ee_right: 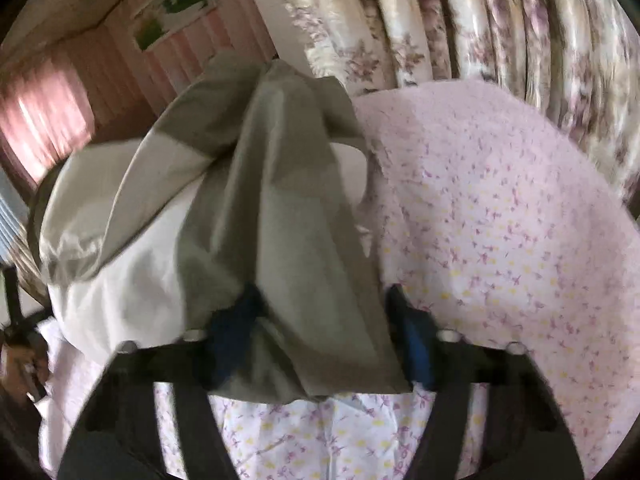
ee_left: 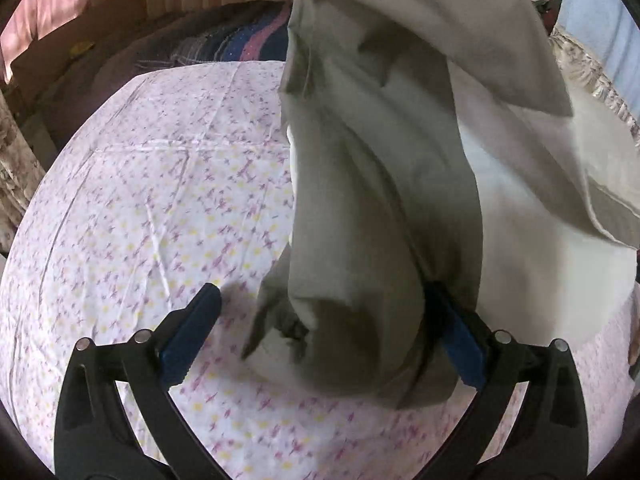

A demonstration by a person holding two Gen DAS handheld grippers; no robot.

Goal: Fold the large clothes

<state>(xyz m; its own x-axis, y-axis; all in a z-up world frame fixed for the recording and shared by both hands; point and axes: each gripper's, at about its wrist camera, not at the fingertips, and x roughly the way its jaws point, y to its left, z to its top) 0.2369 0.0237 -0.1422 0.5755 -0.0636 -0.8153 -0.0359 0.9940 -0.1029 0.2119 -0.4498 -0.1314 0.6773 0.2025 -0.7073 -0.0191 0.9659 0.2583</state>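
Note:
A large grey-beige garment (ee_left: 360, 160) hangs in folds close to the camera and trails onto the flowered bed sheet (ee_left: 140, 200). My left gripper (ee_left: 322, 292) stands wide open. The cloth drapes over its right finger (ee_left: 460, 340), and its left finger (ee_left: 192, 328) is bare above the sheet. In the blurred right wrist view the same garment (ee_right: 272, 200) rises in a bunch from my right gripper (ee_right: 323, 294). Its jaws stand apart with the fabric lying loose between them, partly covering the left finger (ee_right: 232, 340).
The bed sheet (ee_right: 500, 240) spreads wide to the right. A pale, brightly lit stretch of fabric (ee_right: 120, 280) lies left of the garment. Flowered curtains (ee_right: 480, 20) hang behind the bed. A dark striped blanket (ee_left: 220, 44) lies at the bed's far end.

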